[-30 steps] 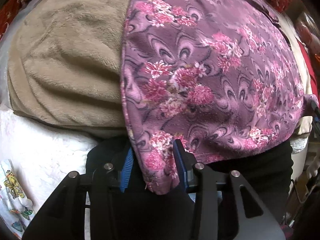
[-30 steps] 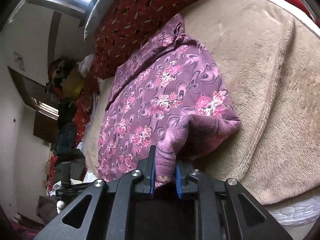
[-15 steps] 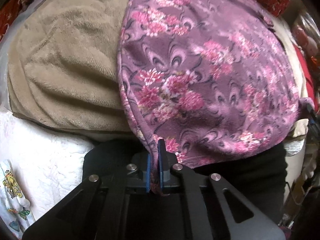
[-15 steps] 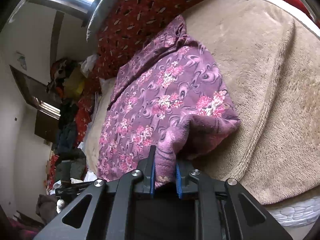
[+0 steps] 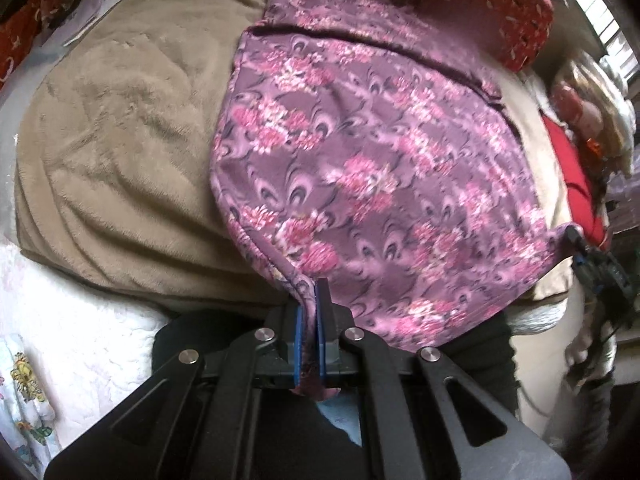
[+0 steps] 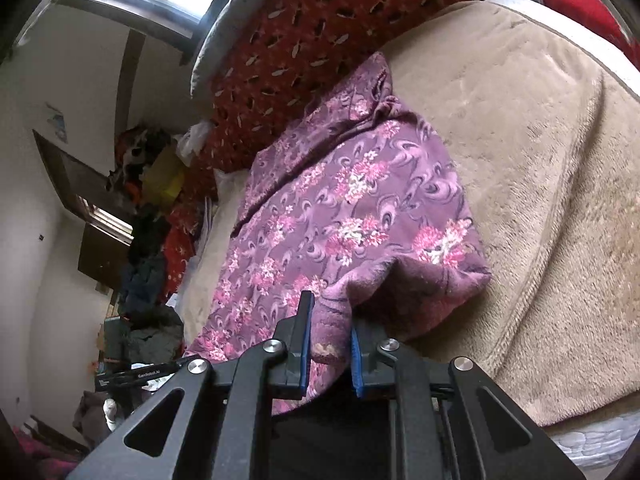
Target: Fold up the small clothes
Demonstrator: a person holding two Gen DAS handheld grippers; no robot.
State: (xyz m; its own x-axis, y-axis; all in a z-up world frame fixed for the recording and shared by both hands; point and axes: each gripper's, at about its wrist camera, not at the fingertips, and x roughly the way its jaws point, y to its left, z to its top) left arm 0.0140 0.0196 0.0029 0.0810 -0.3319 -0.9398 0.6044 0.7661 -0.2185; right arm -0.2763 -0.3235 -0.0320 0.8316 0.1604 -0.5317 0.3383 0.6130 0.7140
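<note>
- Purple floral garment (image 5: 360,184) lies spread on the beige fleece blanket (image 5: 120,140); its near edge hangs off the blanket's front.
- Left gripper (image 5: 310,332): blue pads (image 5: 298,344) pressed together on the garment's near-left corner; the fabric tip pokes out behind them.
- Right gripper (image 6: 329,344): clamped on a bunched near-right corner; the fold hides what lies beneath.
- Red patterned pillow (image 6: 300,40) sits beyond the garment.
- Small white lettering on a black bar left of the garment, unreadable.

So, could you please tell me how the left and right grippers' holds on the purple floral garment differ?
The left gripper pinches a thin single edge, pads nearly touching; the right gripper clamps a thick bunched corner, pads farther apart. Both are shut on the purple floral garment, which is spread over the beige blanket.
</note>
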